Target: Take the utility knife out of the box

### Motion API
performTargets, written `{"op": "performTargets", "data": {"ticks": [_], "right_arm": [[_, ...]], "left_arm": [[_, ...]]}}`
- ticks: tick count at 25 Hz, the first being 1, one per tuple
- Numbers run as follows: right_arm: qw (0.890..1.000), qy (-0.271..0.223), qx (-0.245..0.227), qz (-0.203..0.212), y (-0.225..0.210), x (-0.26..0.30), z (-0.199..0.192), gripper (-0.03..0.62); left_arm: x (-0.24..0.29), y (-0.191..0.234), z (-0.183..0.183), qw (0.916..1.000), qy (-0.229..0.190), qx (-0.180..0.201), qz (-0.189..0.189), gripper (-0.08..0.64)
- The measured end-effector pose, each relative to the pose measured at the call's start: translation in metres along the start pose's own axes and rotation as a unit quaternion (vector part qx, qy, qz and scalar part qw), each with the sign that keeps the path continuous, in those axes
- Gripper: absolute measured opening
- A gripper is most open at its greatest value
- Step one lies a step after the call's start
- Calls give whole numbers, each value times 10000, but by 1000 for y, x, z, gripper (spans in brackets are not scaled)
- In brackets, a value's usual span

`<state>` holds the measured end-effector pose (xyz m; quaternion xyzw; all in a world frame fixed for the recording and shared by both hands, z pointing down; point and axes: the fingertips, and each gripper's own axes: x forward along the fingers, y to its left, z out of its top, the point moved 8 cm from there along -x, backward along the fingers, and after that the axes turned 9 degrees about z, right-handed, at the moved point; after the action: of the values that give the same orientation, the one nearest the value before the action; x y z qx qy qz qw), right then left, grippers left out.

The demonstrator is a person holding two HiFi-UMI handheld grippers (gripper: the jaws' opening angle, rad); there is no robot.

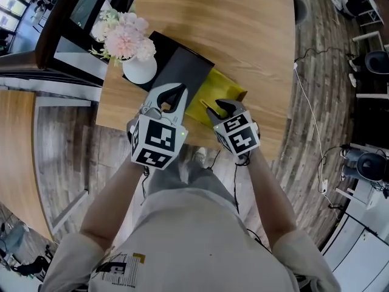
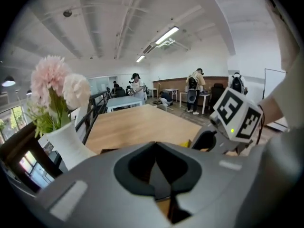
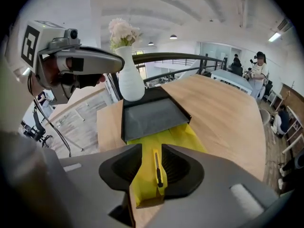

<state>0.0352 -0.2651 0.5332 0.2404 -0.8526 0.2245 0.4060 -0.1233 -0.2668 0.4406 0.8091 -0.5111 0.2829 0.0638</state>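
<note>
A yellow utility knife (image 3: 156,167) with a black slider lies in a yellow tray (image 3: 183,137) that sticks out of a black box (image 3: 152,115) near the table's front edge. My right gripper (image 3: 151,148) is open and points steeply down over the tray; the knife shows in the gap between its jaws, untouched. In the head view the right gripper (image 1: 217,104) hangs over the yellow tray (image 1: 216,85). My left gripper (image 1: 180,86) is shut with nothing in it, over the black box (image 1: 185,62). In its own view the left gripper (image 2: 154,144) has its jaw tips meeting.
A white vase (image 1: 140,69) of pale pink flowers stands at the black box's far left corner, close to the left gripper. The wooden table (image 1: 243,29) stretches away beyond the box. A black railing (image 3: 166,56) runs behind the table. People stand far off in the room.
</note>
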Motion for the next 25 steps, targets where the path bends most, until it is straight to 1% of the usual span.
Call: {"op": "performTargets", "data": {"ticks": [4,9,12,14,16,18,23,25], "right_arm": [[9992,376,-60,108,-8,22,-14,143],[9956,902,-226,112,-17,49,-30,149],[9924,1176,-347,128,-20,63,-36,147],[9893,1373,-470,160,-19,74,-37,148],[9855,1572,-623,100,-17,81,-39,147],[9817,1762,-728,-2,-17,84,-40,124],[9710,2224,-874,-86,-16,95,-40,113],[9689,2333,-827,-58,-16,96,-40,109]], "left_arm": [[16,-2,-16,9995,246,-177,-107,2],[27,-12,-36,9981,509,-222,-274,2],[33,-15,-45,9968,640,-310,-362,3],[36,-15,-50,9961,700,-339,-418,2],[39,-16,-54,9955,755,-335,-454,2],[39,-17,-57,9951,804,-340,-468,2],[41,-14,-65,9944,880,-402,-434,2],[40,-13,-67,9943,887,-429,-409,3]]}}
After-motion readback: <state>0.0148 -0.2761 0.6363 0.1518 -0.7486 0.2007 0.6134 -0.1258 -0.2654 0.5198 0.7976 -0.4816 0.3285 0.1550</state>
